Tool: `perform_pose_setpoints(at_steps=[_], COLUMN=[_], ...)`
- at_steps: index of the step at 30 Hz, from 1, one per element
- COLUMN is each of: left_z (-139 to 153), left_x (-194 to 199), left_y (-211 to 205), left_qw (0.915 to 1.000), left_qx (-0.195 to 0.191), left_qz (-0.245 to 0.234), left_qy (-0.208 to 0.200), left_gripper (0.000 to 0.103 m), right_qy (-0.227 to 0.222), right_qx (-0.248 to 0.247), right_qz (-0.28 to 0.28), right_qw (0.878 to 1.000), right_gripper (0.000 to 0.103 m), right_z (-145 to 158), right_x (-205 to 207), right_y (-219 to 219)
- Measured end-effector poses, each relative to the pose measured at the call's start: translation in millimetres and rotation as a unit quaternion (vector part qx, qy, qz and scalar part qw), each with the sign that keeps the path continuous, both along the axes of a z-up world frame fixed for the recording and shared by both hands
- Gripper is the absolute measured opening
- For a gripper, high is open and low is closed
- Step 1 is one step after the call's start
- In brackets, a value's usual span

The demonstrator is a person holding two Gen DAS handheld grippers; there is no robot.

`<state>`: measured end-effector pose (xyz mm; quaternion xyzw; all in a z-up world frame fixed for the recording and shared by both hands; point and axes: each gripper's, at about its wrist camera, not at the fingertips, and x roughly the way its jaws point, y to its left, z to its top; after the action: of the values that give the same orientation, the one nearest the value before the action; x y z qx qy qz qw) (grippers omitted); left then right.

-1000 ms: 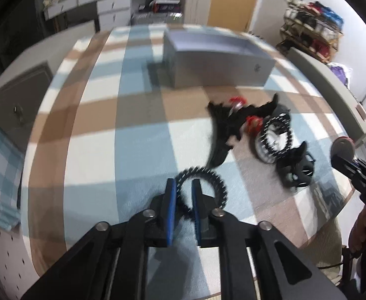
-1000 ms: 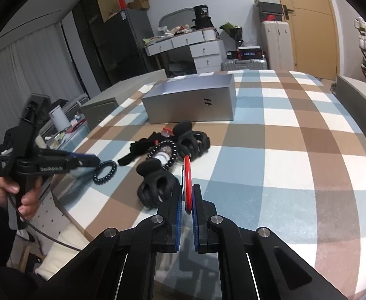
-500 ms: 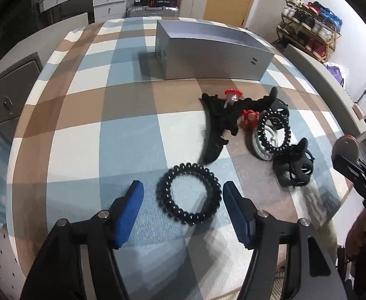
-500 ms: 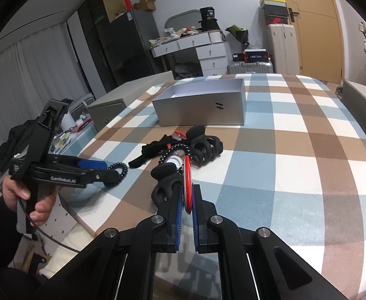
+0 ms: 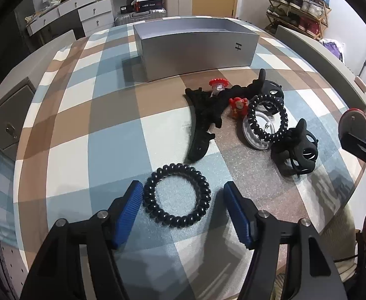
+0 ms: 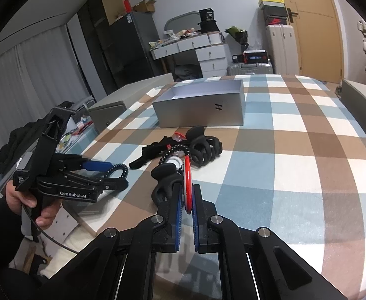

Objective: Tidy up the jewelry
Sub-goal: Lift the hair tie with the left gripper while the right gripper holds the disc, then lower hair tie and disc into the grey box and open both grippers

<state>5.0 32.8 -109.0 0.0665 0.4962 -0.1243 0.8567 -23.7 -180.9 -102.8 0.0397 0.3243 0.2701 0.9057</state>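
Left gripper (image 5: 183, 208) spread wide over the checked tablecloth (image 5: 65, 155), blue pads either side of a black spiral hair tie (image 5: 176, 195) lying flat on the cloth; left pad right up against the coil, right pad clear of it, nothing gripped. Just beyond, a heap of accessories: long black clip (image 5: 202, 122), small red figure (image 5: 238, 107), red-capped clear piece (image 5: 218, 85), second spiral tie (image 5: 267, 117) draped over a clear round case (image 5: 255, 135), black claw clip (image 5: 295, 153) nearest the table edge. Behind the heap, open grey box (image 5: 195, 47) with a black "H"-like mark on its front. Off to the right, right gripper (image 6: 187, 206) clamped shut on a thin red disc (image 6: 187, 182), held edge-on and off the cloth. Seen from that side, a hand (image 6: 25, 203) around the left tool's handle, "GenRobot.AI" in white along its body. Round the table: white drawers (image 6: 207, 55), silver suitcase (image 6: 250, 68), wooden door (image 6: 307, 30), dark cabinet topped with cardboard boxes (image 6: 123, 42), shoe rack (image 5: 300, 5). Printing on the small boxes by the door too tiny to read, possibly shoe boxes.
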Motion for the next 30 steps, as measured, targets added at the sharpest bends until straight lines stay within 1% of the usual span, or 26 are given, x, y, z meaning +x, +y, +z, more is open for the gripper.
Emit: perform_pose_setpoints(at_steps=[1, 2, 4, 7, 8, 10, 13, 14, 19, 21, 24, 27, 30], left_z=[0, 1, 2, 4, 4, 4, 4, 4, 11, 17, 26, 37, 50], left_x=[0, 0, 0, 3, 3, 2, 0, 0, 2, 2, 3, 5, 10], left_y=[1, 1, 3, 8, 8, 7, 8, 11, 26, 29, 28, 30, 30], left_qw=[1.0000, 1.0000, 1.0000, 0.9999, 0.9999, 0.9999, 0.9999, 0.9999, 0.9991, 0.9988, 0.9987, 0.9978, 0.9969], left_qx=[0.001, 0.001, 0.001, -0.008, -0.007, -0.003, 0.007, 0.005, -0.028, -0.033, -0.017, -0.030, -0.034], left_qz=[-0.005, -0.006, -0.004, 0.002, 0.004, 0.001, 0.001, 0.004, 0.029, 0.036, 0.045, 0.050, 0.050], left_qy=[0.002, 0.005, 0.007, 0.012, 0.012, 0.012, 0.009, 0.009, 0.010, 0.000, -0.019, -0.031, -0.051], left_gripper=[0.059, 0.054, 0.045, 0.040, 0.037, 0.035, 0.034, 0.034, 0.034, 0.034, 0.034, 0.034, 0.034], right_qy=[-0.002, -0.005, -0.017, -0.022, -0.023, -0.028, -0.034, -0.035, -0.040, -0.043, -0.044, -0.046, -0.051], right_qx=[0.000, -0.002, -0.022, -0.028, -0.026, -0.028, -0.033, -0.034, -0.041, -0.043, -0.044, -0.046, -0.040], right_qz=[0.000, -0.002, -0.016, -0.021, -0.022, -0.024, -0.026, -0.026, -0.026, -0.024, -0.016, -0.005, 0.008], right_qw=[1.000, 1.000, 0.999, 0.999, 0.999, 0.999, 0.999, 0.998, 0.998, 0.998, 0.998, 0.998, 0.998], right_gripper=[0.007, 0.007, 0.007, 0.007, 0.007, 0.007, 0.007, 0.007, 0.007, 0.007, 0.007, 0.007, 0.007], right_z=[0, 1, 2, 4, 5, 7, 11, 12, 16, 16, 18, 21, 29], right_x=[-1, -1, -2, 0, 0, 1, 4, 5, 11, 13, 15, 20, 27], right_y=[0, 0, 1, 1, 1, 1, 2, 3, 9, 12, 18, 24, 28])
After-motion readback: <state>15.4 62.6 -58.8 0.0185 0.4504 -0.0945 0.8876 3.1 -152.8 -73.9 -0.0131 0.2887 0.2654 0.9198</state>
